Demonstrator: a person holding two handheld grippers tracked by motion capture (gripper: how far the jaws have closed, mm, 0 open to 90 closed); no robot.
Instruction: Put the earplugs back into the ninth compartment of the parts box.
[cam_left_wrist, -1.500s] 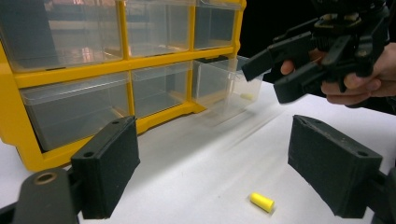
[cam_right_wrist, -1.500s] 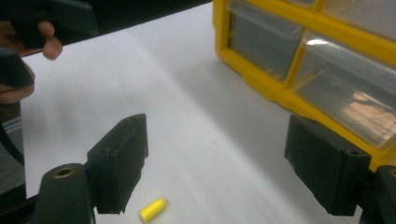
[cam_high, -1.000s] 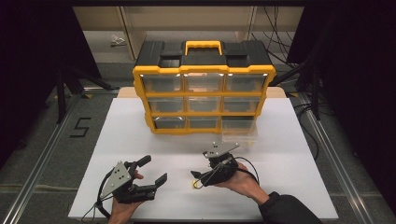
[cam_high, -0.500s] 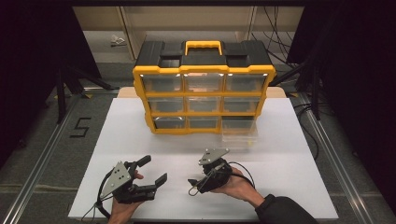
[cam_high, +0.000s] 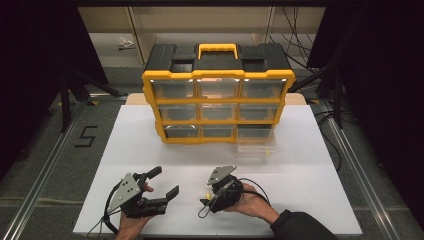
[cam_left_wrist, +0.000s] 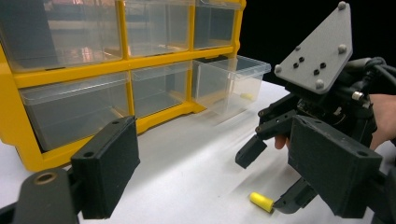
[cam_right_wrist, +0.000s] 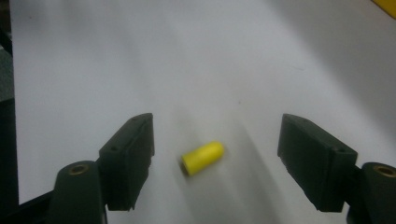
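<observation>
A small yellow foam plug lies on the white table, near its front edge. My right gripper is lowered over the plug, which sits between the two jaws and touches neither. Those jaws have just been closing and are still open. From above, the right gripper points down and left, with the plug at its tips. My left gripper rests open and empty to the left. Its view shows the right gripper and the plug.
A yellow and black organiser with clear drawers stands at the back of the table. One clear drawer is pulled out in front of its lower right corner, with a small yellow piece inside.
My right gripper has sunk and shifted left toward the table's front edge, down around the yellow plug. Its jaws have narrowed a little. The left gripper has stayed put.
</observation>
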